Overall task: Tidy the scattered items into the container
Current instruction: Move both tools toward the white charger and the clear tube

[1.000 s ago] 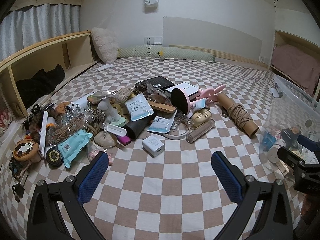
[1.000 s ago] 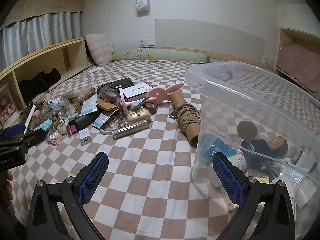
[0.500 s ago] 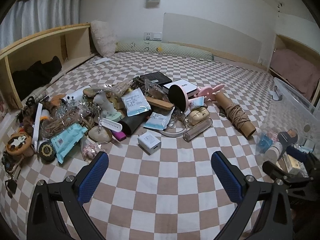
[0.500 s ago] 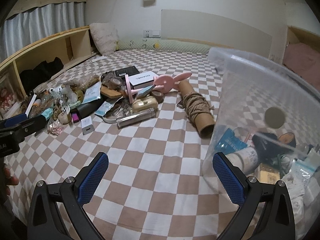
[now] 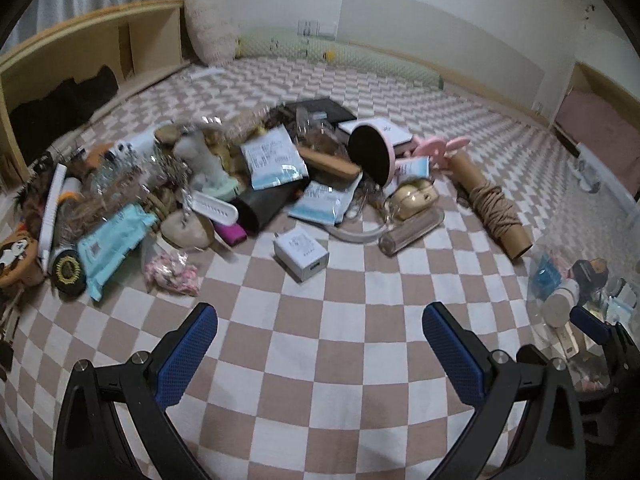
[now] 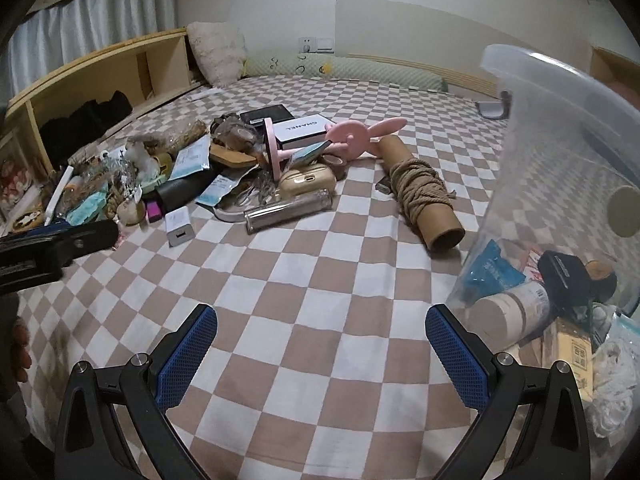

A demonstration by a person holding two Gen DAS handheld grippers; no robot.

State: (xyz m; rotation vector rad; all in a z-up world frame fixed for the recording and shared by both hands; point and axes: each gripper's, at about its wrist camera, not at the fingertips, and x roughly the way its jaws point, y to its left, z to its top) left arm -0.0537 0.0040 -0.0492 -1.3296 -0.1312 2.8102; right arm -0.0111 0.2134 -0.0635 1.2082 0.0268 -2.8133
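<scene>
A heap of small items covers the checkered bedspread. A white charger cube lies closest to my left gripper, which hangs open and empty just short of it. A rope-wound cardboard tube, a clear cylinder and a pink rabbit-eared mirror lie further on. The clear plastic container stands at the right, holding several items. My right gripper is open and empty beside the container's left wall.
A wooden shelf unit runs along the left side with dark clothing inside. A pillow and a long bolster lie at the back wall. The other gripper's black body shows at the left of the right wrist view.
My left gripper has moved forward and lower, toward the heap and the white charger. My right gripper has swung left, so the container slid to the right edge of its view.
</scene>
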